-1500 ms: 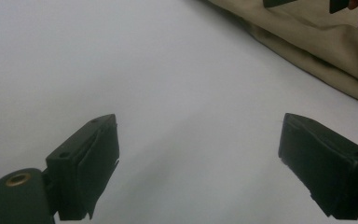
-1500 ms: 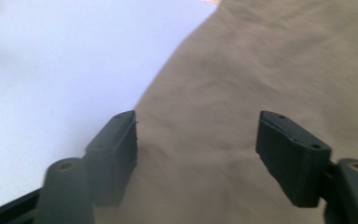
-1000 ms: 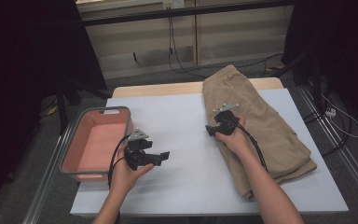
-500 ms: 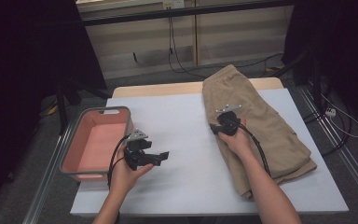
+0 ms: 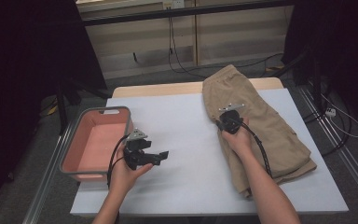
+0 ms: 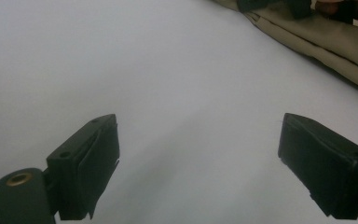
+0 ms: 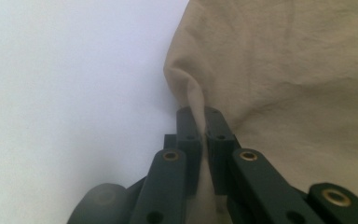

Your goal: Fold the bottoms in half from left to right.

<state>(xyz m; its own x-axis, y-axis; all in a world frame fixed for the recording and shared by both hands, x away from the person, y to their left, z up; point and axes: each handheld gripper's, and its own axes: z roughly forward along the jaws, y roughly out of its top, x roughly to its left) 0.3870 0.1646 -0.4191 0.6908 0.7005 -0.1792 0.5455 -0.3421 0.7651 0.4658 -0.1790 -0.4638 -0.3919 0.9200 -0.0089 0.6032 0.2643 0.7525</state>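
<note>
1. The right hand-held gripper (image 5: pixel 224 122) has just been closing, and its jaws now pinch a raised fold at the left edge of the khaki shorts (image 5: pixel 261 126), which lie folded on the right side of the counter (image 5: pixel 186 140).
2. The left hand-held gripper (image 5: pixel 156 156) hovers with its jaws wide and nothing between them, near the pink bin (image 5: pixel 95 140) at the left.
3. Risk: the pinch looks thin. Only a narrow ridge of cloth sits between the pads, so a quick pull could slip it free, or lift just the top layer and let the fold fall open.
4. Risk: dragging toward the bin with one grip could leave the far end trailing and catching on the counter's edge.
5. The right gripper view shows the ridge of cloth (image 7: pixel 193 100) rising between the closed pads; the high view hides this under the hand, so how many layers are caught probably cannot be settled.
6. The left gripper view shows bare counter (image 6: pixel 121 70) between its jaws and the shorts' edge (image 6: pixel 317 42) farther off.
</note>
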